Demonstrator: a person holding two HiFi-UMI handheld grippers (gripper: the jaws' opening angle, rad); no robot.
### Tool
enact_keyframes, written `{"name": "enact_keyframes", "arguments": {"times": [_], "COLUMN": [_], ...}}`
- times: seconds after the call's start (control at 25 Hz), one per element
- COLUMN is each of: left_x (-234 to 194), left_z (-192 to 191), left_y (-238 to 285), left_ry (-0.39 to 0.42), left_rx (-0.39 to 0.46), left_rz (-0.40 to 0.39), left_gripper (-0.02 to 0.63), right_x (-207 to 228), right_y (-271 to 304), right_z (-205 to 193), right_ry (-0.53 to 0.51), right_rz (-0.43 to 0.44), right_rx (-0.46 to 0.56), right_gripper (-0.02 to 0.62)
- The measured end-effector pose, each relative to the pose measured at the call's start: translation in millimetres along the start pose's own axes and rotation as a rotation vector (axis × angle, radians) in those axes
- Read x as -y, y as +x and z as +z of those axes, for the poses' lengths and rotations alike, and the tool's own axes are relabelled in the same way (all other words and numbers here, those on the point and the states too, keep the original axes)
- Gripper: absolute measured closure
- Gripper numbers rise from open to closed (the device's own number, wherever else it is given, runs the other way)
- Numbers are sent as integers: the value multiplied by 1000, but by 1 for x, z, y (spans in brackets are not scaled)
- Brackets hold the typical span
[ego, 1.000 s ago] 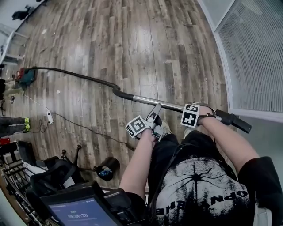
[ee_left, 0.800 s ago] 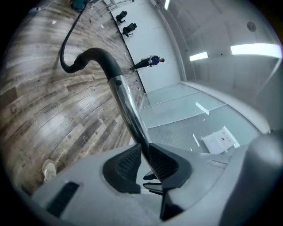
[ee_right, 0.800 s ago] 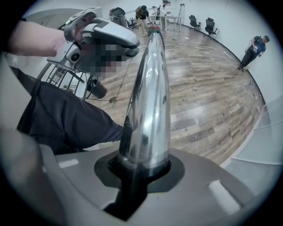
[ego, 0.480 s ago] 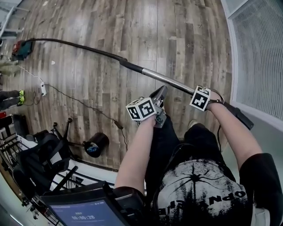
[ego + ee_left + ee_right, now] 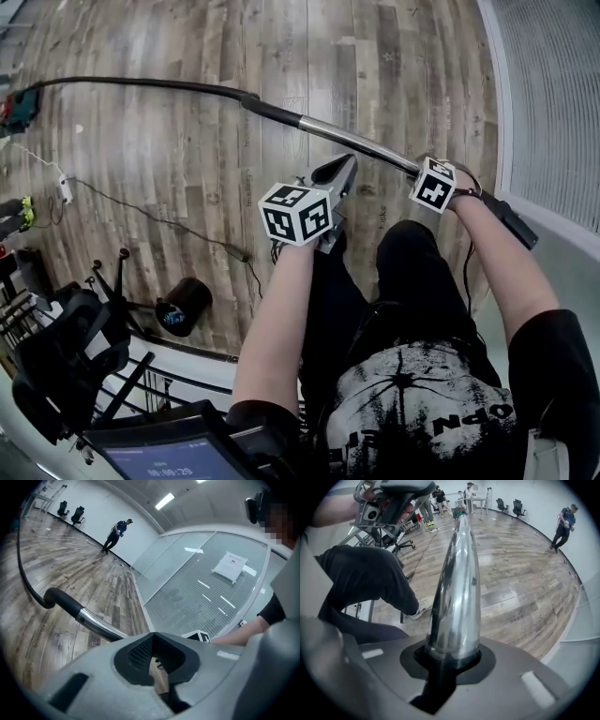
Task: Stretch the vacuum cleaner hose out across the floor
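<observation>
The black vacuum hose [image 5: 141, 85] runs from the vacuum body [image 5: 17, 105] at the far left across the wooden floor to a chrome tube [image 5: 356, 142]. My right gripper [image 5: 419, 175] is shut on that tube [image 5: 457, 588], which stands straight out from its jaws toward the room. The black handle end [image 5: 511, 223] sticks out behind it. My left gripper [image 5: 343, 170] is shut with nothing between its fingers and hangs just short of the tube without touching it. In the left gripper view the tube [image 5: 96, 623] and hose [image 5: 28, 573] pass beyond the closed jaws.
A glass partition wall [image 5: 553, 103] runs along the right. A white power strip [image 5: 66, 190] and its cable [image 5: 159, 223] lie on the floor at the left, near a black cylinder [image 5: 183, 305] and an office chair [image 5: 66, 361]. A person [image 5: 565, 520] stands far off.
My left gripper has gone from open to shut and has risen toward the camera. The hose and tube have shifted up in the head view. The right grip on the tube is unchanged.
</observation>
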State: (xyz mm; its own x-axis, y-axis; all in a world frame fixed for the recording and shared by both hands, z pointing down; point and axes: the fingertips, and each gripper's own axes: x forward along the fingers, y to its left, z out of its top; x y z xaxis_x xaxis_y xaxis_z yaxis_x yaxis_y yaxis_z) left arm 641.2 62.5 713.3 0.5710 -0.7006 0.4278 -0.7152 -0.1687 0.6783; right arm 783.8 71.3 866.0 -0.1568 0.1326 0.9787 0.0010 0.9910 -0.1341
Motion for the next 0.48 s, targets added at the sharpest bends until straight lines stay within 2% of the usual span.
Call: {"name": "enact_keyframes", "arguments": {"times": [0.2, 0.48], "left_x": [-42, -71], "left_z": [-37, -94], "left_y": [35, 77], "left_ry": [115, 236], "left_rx": [-21, -40], "left_rz": [11, 28], "left_gripper": [606, 606], "right_x": [24, 46], "right_y": [104, 238], "right_z": [-41, -107], "right_ry": [5, 22], "right_rz": [-20, -26], "right_rx": [18, 68], "right_gripper": [509, 519]}}
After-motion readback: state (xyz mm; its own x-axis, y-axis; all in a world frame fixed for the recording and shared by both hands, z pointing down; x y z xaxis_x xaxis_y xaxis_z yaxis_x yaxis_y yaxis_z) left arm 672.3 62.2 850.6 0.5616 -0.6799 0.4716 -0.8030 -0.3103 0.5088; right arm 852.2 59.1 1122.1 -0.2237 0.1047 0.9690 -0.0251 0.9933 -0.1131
